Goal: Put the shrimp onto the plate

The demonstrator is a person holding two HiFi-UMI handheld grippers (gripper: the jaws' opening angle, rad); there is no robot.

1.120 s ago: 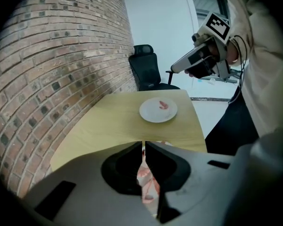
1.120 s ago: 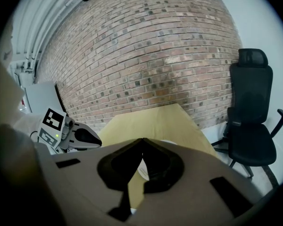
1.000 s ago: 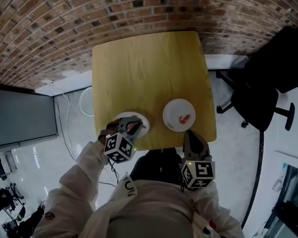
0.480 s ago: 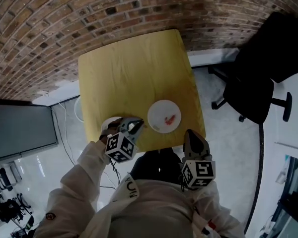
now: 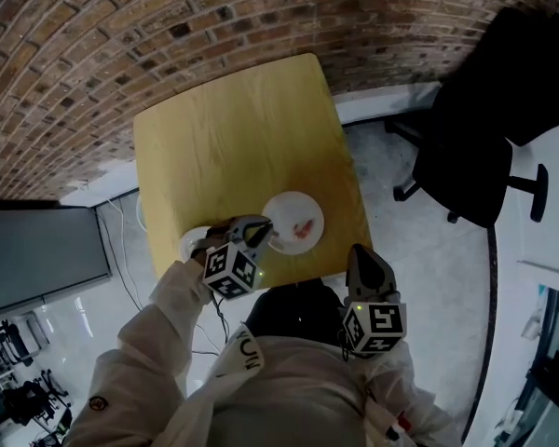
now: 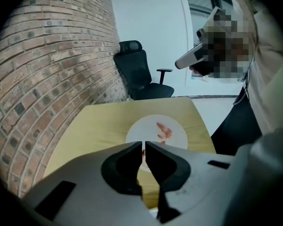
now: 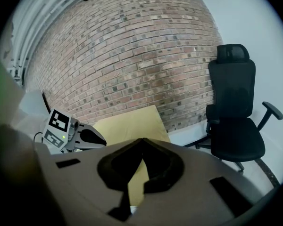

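The left arm, in a white sleeve (image 5: 158, 315), reaches out over the near edge of the yellow bench (image 5: 233, 128). Its left claw (image 5: 256, 231) tips steeply down, with its tips over the near rim of the plate (image 5: 281, 209). This claw is clenched on a shrimp (image 6: 143, 153). Only a thin red bit of it peeks out of the narrow gap between the jaws; the rest is hidden. Another shrimp (image 5: 305, 230) already lies on the plate. The right claw (image 5: 359, 254) is held back by the near edge of the bench, apart from the plate, and points forward and a little down. It is clenched with nothing in it. A second plate (image 5: 190, 242) at the left is mostly hidden behind the left claw.
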